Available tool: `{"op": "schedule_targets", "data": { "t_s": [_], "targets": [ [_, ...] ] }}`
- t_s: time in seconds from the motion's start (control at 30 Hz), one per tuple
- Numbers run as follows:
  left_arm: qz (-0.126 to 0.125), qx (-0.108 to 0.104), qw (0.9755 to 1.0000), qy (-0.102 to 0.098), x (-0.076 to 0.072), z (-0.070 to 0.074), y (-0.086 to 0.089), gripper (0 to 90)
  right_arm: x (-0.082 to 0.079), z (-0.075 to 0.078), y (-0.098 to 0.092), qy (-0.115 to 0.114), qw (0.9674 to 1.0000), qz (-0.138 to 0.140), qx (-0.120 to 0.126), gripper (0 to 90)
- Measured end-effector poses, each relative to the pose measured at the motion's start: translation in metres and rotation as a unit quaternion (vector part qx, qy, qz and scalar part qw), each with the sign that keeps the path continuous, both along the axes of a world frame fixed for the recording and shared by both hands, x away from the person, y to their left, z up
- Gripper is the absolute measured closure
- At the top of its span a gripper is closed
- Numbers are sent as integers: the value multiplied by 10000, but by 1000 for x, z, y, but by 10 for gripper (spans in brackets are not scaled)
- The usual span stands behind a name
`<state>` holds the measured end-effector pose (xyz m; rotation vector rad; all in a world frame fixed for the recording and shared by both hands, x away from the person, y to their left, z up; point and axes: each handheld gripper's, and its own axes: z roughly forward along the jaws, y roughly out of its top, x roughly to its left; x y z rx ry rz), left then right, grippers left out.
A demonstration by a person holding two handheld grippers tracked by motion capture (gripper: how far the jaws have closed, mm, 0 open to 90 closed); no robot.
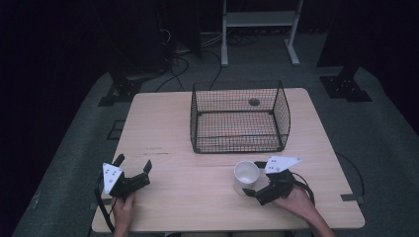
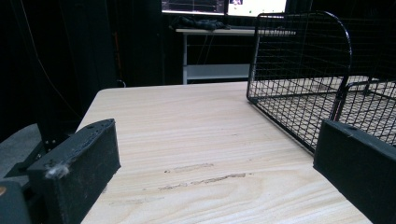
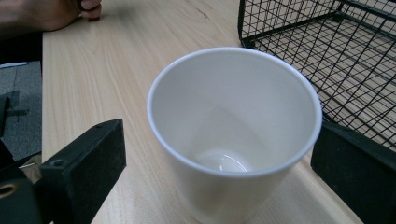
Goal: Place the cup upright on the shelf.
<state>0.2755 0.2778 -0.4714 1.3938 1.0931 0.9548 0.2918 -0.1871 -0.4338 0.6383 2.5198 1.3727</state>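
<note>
Right gripper: jaws wide, either side of the cup, not gripping.
Left gripper: open, empty.
Risk: an uneven squeeze tips the cup toward the basket.

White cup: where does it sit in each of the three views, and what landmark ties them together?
High view: the white cup stands lower right of centre, in front of the wire basket, by the right gripper.
Left gripper view: I can't find the cup here.
Right gripper view: the cup is at centre, between the open jaws.
Shared landmark: the wire basket.
</note>
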Motion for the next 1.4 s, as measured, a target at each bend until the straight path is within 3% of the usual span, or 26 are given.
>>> {"op": "schedule_targets", "data": {
  "t_s": [0.4, 0.77, 1.13, 1.4],
  "targets": [
    [3, 0, 10000, 6, 0, 0, 0, 0, 5, -1, 9, 3, 9999, 81, -103, 59],
    [5, -17, 10000, -9, 0, 0, 0, 0, 8, -2, 7, 62, 9999, 112, -13, 188],
    [5, -11, 10000, -10, 0, 0, 0, 0, 11, 3, 7, 161, 9996, 210, -84, 195],
    [-12, -36, 10000, 3, 0, 0, 1, 0, 17, 14, 6, 183, 9996, 236, -2, 196]
  ]
}}
